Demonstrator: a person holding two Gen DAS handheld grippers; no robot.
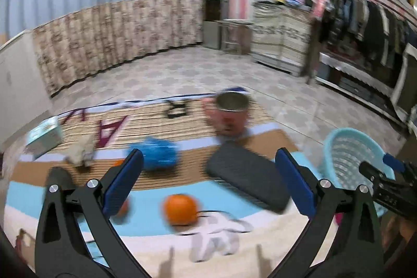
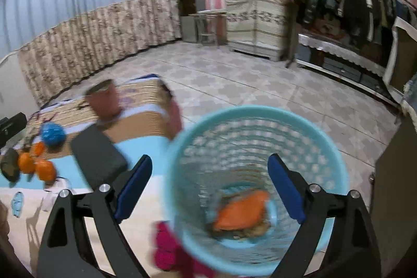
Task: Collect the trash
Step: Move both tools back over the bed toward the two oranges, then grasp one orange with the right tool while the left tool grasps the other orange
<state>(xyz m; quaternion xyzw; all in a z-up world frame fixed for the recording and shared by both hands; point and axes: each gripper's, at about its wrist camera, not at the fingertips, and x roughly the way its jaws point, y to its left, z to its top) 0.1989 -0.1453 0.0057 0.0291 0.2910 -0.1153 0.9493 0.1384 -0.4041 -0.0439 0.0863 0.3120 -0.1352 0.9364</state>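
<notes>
As right tool (image 2: pixel 209 186) gapes, orange scrap (image 2: pixel 241 210) in basket (image 2: pixel 260 113)

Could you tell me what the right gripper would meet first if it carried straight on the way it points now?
Probably the inside of the blue basket, around the orange scrap at its bottom; depth is uncertain.

Each handheld tool is built from matte black plastic. On the left gripper (image 1: pixel 208 184), 2 broad black arms are seen, each pierced by a triangular cut-out and fastened with 2 round silver screws. Its fingers (image 1: pixel 295 183) are faced with flat, rectangular blue pads. The right gripper (image 2: pixel 209 189) is made alike, with blue-padded fingers (image 2: pixel 285 189) and matching silver screws.
</notes>
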